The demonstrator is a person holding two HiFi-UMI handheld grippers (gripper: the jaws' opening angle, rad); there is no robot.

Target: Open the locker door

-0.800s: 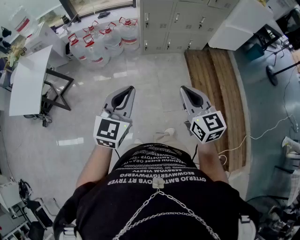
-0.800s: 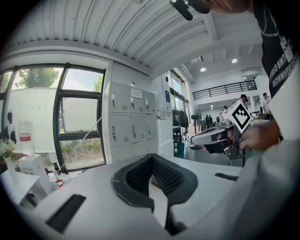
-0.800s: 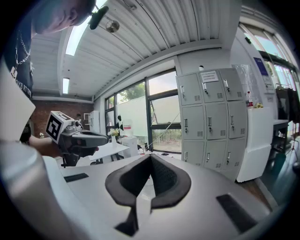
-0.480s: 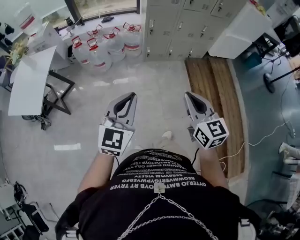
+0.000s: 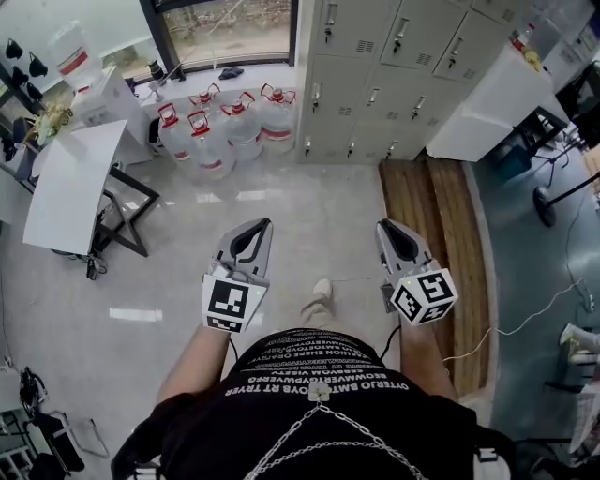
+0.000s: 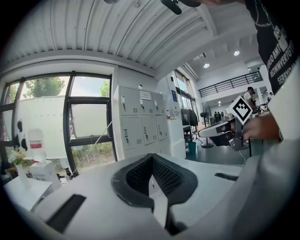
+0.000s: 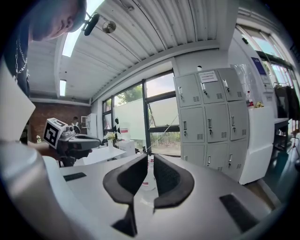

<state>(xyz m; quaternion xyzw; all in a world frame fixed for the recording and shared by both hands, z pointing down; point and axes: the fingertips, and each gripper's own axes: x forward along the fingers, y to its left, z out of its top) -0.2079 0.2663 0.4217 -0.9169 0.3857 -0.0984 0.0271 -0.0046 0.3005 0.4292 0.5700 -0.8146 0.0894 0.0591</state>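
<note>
Locker bank [image 5: 375, 56]: grey, standing against the far wall at the top of the head view, every visible door closed. It stands ahead of both tools and well apart from them across open floor [image 5: 319, 187]. Left tongs [image 5: 263, 225]: held out level in front of the person, tips pressed together, nothing between them, as confirmed in the left gripper view [image 6: 151, 159]. Right tongs [image 5: 383, 226]: held alongside. The pads stand a narrow slit apart and pinch nothing, and only distant background shows through the slit [image 7: 149, 161]. Surroundings: a cluster of water jugs [image 5: 230, 131] stands on the floor just left of the locker bank, below a window [image 5: 225, 28]. A white bench [image 5: 66, 187] stands at the left. A strip of wooden boards [image 5: 436, 234] lies on the floor at the right, running up to a white cabinet [image 5: 478, 103] beside the lockers.
</note>
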